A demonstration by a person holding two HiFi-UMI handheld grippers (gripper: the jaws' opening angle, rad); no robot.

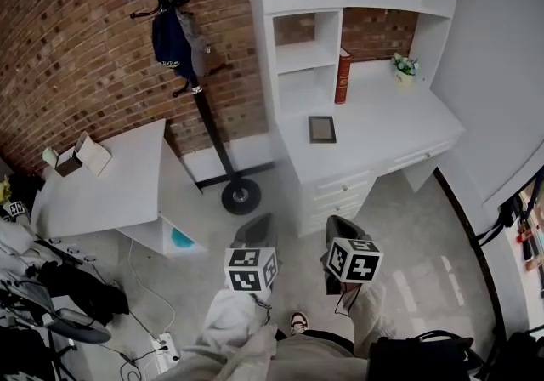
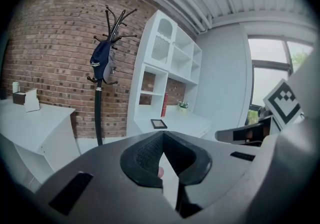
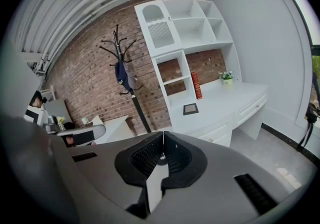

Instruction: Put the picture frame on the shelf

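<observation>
A small dark picture frame point(image 1: 322, 129) lies flat on the white desk point(image 1: 391, 128), in front of the open compartments of the white shelf unit point(image 1: 308, 54). It also shows far off as the picture frame point(image 2: 159, 124) in the left gripper view and the picture frame point(image 3: 190, 109) in the right gripper view. Both grippers hang low over the floor, well short of the desk. My left gripper point(image 1: 257, 222) and my right gripper point(image 1: 338, 224) are side by side. In their own views the left gripper point(image 2: 162, 134) and right gripper point(image 3: 163, 133) have jaws closed tip to tip, holding nothing.
A red book point(image 1: 342, 76) leans on the shelf unit and a small potted plant point(image 1: 405, 67) stands at the desk's back. A black coat rack point(image 1: 197, 86) with a dark cap stands left of the desk, its round base point(image 1: 240, 196) on the floor. A low white table point(image 1: 110, 184) sits at left, cables and a power strip point(image 1: 166, 345) below.
</observation>
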